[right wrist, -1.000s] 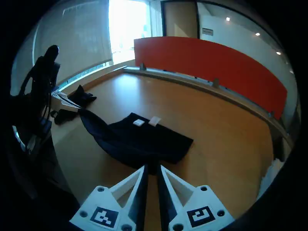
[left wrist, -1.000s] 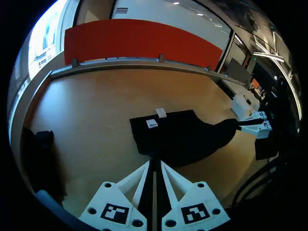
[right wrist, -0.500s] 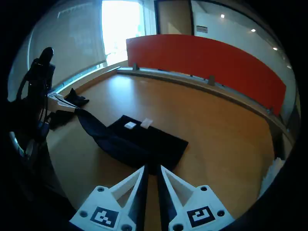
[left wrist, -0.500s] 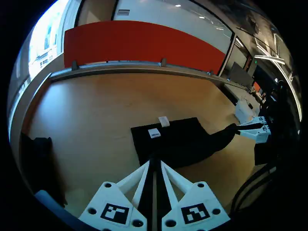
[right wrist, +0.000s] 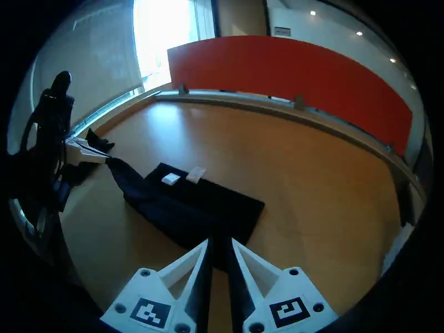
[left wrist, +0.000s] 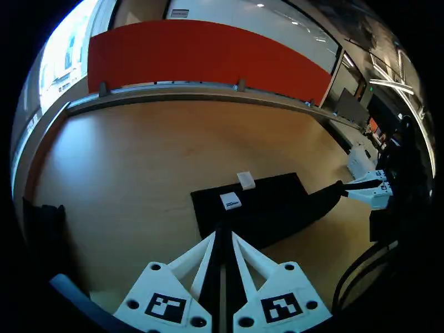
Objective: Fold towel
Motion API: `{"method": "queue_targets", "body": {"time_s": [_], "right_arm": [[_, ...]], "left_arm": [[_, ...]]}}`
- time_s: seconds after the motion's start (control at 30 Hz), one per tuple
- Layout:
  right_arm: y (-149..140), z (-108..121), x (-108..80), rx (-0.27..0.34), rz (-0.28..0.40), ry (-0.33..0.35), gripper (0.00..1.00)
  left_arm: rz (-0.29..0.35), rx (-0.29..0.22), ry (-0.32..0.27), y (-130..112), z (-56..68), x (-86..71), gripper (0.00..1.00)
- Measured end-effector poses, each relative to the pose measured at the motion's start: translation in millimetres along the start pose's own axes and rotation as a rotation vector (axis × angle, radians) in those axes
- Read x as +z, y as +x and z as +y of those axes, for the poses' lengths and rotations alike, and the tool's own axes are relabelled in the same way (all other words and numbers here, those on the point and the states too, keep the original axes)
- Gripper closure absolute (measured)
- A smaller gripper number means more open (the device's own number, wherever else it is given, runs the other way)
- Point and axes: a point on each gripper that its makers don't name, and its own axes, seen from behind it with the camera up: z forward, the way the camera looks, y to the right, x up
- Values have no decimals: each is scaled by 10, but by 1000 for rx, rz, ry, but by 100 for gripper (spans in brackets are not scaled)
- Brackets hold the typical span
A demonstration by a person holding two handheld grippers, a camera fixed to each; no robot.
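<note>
One dark towel [left wrist: 266, 205] lies part-spread on the wooden worktop [left wrist: 127, 155], with two white tags [left wrist: 230, 201] on top and two corners raised. Two grippers hold it: the left hand-held gripper [left wrist: 223, 236] and the right hand-held gripper [right wrist: 220, 241] are each closed on one raised corner. The cloth looks soft, light and limp, so corners seem the best holds.

Window [right wrist: 161, 39] glare blown out; tabletop [right wrist: 311, 166] warm-lit; black towel [right wrist: 188, 211] detailless; edges fisheye-bent, dark.
</note>
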Motion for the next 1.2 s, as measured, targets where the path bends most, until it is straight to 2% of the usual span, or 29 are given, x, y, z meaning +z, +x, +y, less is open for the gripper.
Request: {"method": "queue_targets", "body": {"time_s": [0.3,0.7,1.0,1.2], "right_arm": [[-85,127,265,30,-36,-8,85],[-101,294,550,47,-63,-24,85],[-67,351,696,64,-68,-41,85],[-49,393,745,74,-68,-56,84]], "left_arm": [[-50,19,9,-132,-68,366,95],[-98,35,15,-123,-186,696,95],[-124,35,29,-126,-278,877,95],[-119,32,32,-107,-303,928,94]]}}
